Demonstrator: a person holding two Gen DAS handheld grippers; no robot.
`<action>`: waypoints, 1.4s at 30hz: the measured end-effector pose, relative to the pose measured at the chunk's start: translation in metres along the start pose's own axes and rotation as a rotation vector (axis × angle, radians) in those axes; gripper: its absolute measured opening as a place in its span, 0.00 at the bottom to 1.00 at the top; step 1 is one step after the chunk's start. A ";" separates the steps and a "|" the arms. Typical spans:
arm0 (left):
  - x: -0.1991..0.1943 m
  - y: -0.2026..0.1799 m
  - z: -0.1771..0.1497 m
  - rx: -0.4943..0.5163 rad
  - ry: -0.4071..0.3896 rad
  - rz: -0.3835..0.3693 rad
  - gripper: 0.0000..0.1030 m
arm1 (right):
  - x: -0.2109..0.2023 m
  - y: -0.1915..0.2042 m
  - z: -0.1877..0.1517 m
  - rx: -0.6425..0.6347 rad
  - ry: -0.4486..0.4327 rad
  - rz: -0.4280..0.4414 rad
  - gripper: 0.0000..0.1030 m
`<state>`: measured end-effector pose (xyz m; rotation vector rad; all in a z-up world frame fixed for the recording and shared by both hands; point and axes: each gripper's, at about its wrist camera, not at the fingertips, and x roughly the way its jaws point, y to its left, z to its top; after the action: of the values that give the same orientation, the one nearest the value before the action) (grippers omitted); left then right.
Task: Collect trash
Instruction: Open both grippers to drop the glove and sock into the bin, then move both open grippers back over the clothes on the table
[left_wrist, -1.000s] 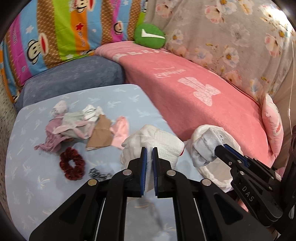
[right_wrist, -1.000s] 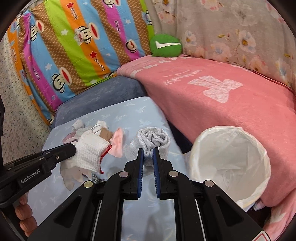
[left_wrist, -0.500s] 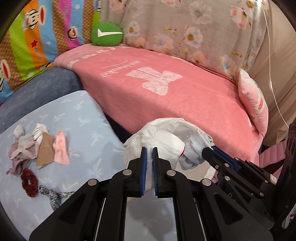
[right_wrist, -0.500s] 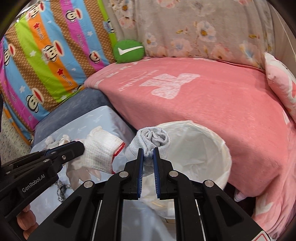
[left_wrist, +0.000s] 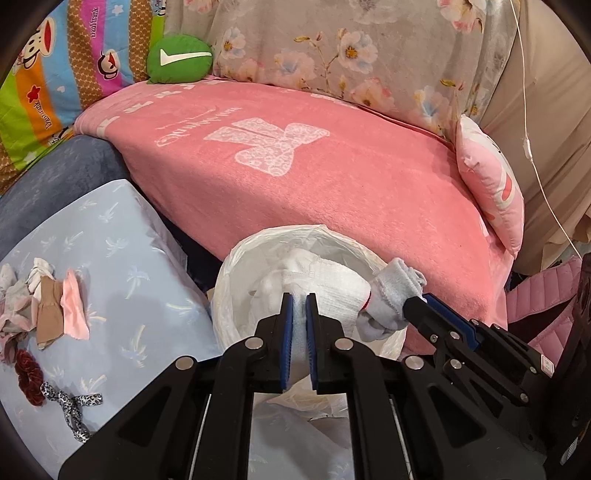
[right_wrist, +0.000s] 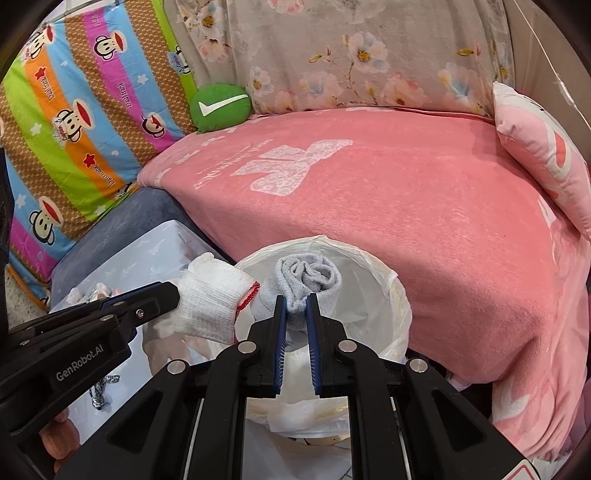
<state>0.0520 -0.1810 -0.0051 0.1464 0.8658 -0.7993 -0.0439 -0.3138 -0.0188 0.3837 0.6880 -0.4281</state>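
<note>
While both grippers hang over the lined trash bin (right_wrist: 384, 280), the left gripper (left_wrist: 300, 306) clamps a white glove (left_wrist: 332, 284) above the bin's mouth — the right gripper (right_wrist: 296, 306) pinches a rolled grey sock (right_wrist: 306, 277) just beside it, over the same opening.

Pink-blanketed sofa (left_wrist: 332, 177), floral backrest cover (left_wrist: 351, 48)

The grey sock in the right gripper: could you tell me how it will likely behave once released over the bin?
The grey sock looks soft and bunched, so it would probably drop limply rather than bounce or roll. It seems light: the right gripper holds it by one pinched fold. It hangs over the lined bin, so it should land inside.
</note>
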 end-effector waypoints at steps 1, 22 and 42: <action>0.001 -0.001 0.000 0.000 0.001 -0.001 0.08 | 0.001 -0.001 0.000 0.001 0.001 -0.002 0.12; -0.019 0.024 0.000 -0.057 -0.068 0.082 0.57 | -0.001 0.006 0.005 -0.008 -0.018 0.001 0.27; -0.053 0.101 -0.038 -0.197 -0.089 0.209 0.68 | -0.004 0.089 -0.016 -0.132 0.019 0.094 0.41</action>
<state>0.0771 -0.0634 -0.0109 0.0260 0.8254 -0.5184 -0.0107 -0.2299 -0.0097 0.2946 0.7099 -0.2888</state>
